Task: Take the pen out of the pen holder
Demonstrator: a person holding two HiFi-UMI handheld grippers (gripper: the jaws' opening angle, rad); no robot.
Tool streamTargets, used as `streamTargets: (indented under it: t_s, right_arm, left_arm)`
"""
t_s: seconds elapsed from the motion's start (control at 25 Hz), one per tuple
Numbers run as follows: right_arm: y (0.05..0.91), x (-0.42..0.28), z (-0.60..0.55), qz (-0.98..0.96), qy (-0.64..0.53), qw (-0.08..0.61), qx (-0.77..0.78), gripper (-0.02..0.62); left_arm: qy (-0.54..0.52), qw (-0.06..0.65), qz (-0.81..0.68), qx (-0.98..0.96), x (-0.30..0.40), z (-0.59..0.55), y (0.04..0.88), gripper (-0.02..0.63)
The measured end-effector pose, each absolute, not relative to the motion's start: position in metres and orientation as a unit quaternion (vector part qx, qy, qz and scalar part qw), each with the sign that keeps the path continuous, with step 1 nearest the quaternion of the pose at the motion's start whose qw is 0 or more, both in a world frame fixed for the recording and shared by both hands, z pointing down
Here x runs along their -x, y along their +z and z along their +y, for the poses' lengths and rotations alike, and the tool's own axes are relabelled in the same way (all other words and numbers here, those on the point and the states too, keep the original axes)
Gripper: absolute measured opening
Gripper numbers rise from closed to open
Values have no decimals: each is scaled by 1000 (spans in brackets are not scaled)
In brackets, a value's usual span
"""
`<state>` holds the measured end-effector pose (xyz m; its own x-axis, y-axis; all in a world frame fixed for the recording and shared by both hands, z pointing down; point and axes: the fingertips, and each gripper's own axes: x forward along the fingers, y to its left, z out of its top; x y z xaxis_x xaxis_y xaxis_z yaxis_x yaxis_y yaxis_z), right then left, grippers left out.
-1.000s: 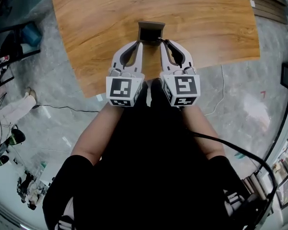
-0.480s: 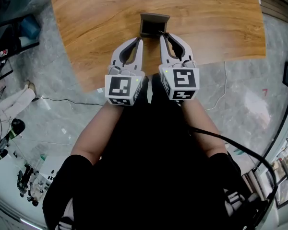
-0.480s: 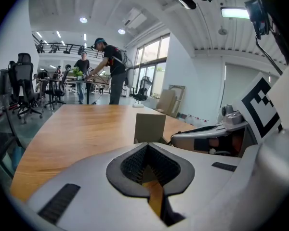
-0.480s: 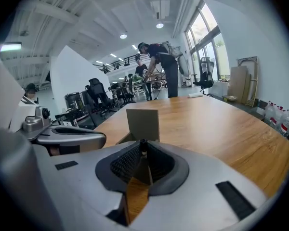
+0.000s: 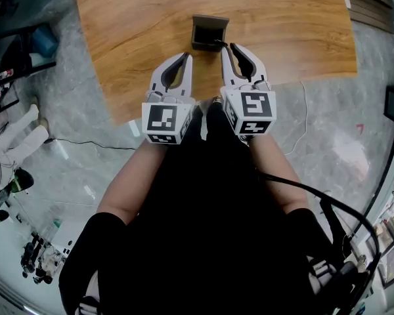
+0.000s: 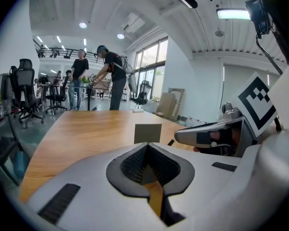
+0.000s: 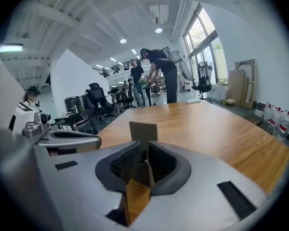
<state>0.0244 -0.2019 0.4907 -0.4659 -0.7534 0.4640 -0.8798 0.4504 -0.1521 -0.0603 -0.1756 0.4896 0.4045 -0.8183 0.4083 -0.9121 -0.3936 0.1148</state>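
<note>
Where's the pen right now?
The pen leans out of the pen holder on the wooden table, its near end pinched by the right claw, in the middle of the head view.

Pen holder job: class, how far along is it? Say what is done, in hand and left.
Done: the right gripper is shut on the pen, a thin dark rod between its jaws. In hand: the pen's far end seems to lie at the rim of the pen holder, so it is not clearly out. The left gripper is shut, empty. Left: draw the pen clear of the holder.
</note>
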Motion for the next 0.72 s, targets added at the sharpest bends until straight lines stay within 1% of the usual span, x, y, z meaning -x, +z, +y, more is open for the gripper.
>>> streamTargets:
  t_s: [0.2,0.44,0.6,0.72]
  right_arm:
    - [428,-31,-189,-849,132,130,-495,17]
    - [360,-36,-171,-867,58,66,-491,15]
    - [333,-41,-163,-869,20,45,-492,14]
    - [321,-45,-165,-867,15,33,-496,14]
  left_arm:
    - [117,115,-523,-836,50,-175,436,0]
    - [89,64,-515,-850,37,-172,378,0]
    - [74,43,-510,-856,27,-169,353,0]
    - [66,34,-506,-859,21,-169,341,0]
